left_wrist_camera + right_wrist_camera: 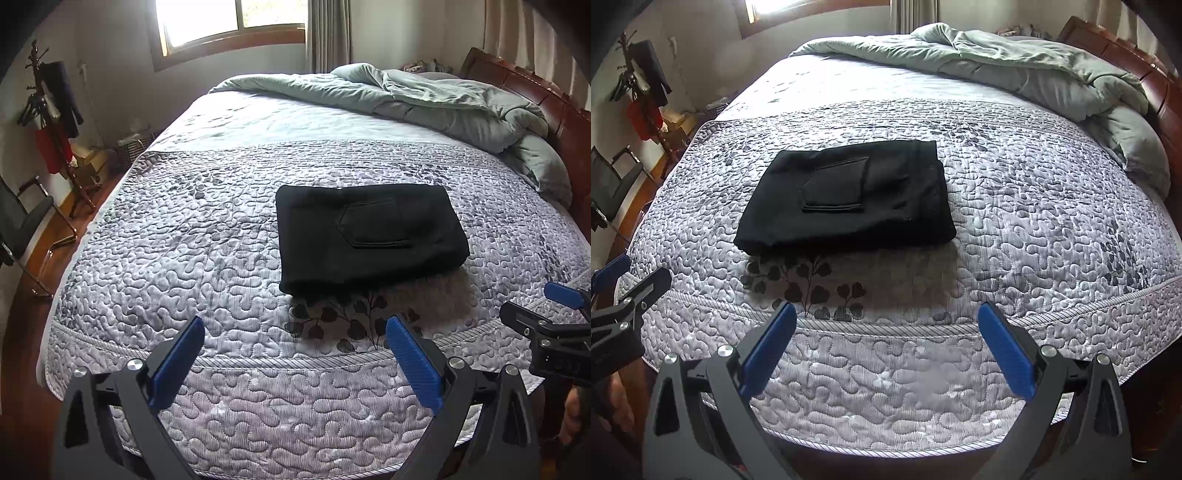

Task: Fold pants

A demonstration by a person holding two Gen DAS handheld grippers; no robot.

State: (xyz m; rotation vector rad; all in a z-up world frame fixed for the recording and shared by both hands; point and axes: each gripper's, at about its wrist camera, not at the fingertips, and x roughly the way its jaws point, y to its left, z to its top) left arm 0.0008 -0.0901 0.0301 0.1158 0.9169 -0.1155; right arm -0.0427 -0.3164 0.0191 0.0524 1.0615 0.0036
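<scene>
The black pants (369, 236) lie folded into a compact rectangle on the quilted grey bedspread (207, 258), back pocket facing up. They also show in the right wrist view (846, 199). My left gripper (295, 354) is open and empty, held over the foot of the bed, short of the pants. My right gripper (886, 343) is open and empty, also held back from the pants near the bed's foot edge. The right gripper shows at the right edge of the left wrist view (554, 321), and the left gripper shows at the left edge of the right wrist view (624, 291).
A rumpled pale green duvet (424, 99) lies across the head of the bed by the wooden headboard (546, 103). A coat stand (51, 122), a black chair (22, 225) and boxes stand on the floor to the left, below a window (229, 22).
</scene>
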